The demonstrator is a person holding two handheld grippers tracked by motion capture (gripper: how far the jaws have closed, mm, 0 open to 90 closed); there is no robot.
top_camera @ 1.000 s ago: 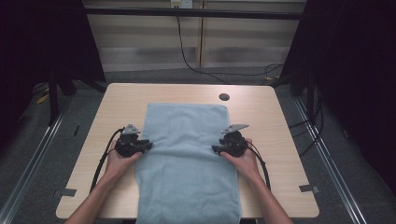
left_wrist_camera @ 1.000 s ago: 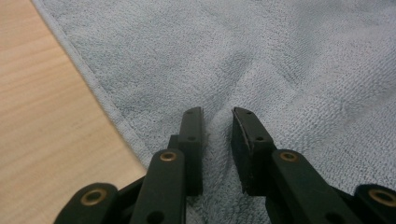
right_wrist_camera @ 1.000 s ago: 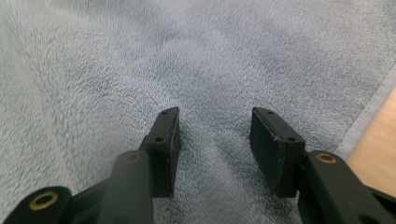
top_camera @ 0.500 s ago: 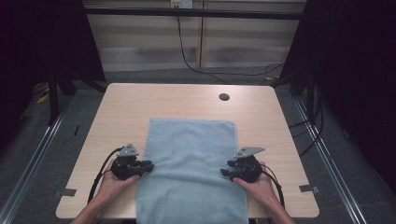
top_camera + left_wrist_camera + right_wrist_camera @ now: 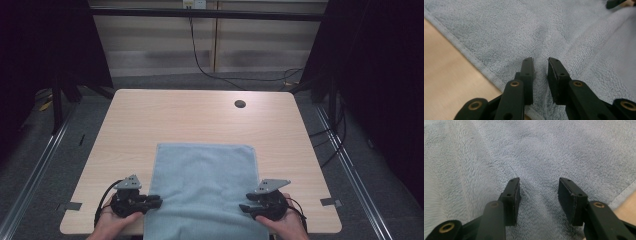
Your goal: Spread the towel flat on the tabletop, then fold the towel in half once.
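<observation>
I see the towel [image 5: 202,192] lying flat on the desk [image 5: 175,117], its far edge about halfway across the top and its near part reaching the front edge, where it runs out of the high view. My left hand-held gripper [image 5: 156,201] sits at the towel's left edge near the front of the desk, pointing inward across the cloth. In the left gripper view its jaws stand close together with a raised ridge of towel [image 5: 564,32] between them, so I read it as pinched on the cloth; the hemmed edge runs diagonally just beside the left jaw, with bare desk [image 5: 446,75] beyond it. My right hand-held gripper [image 5: 245,207] is at the towel's right edge, opposite the left one and level with it, also pointing inward. In the right gripper view its jaws stand wider, with a soft fold of towel [image 5: 499,147] rising between them; the inner pads press on the sides of that fold. A round hole [image 5: 240,104] shows in the desk near its far right corner, well apart from the towel.
</observation>
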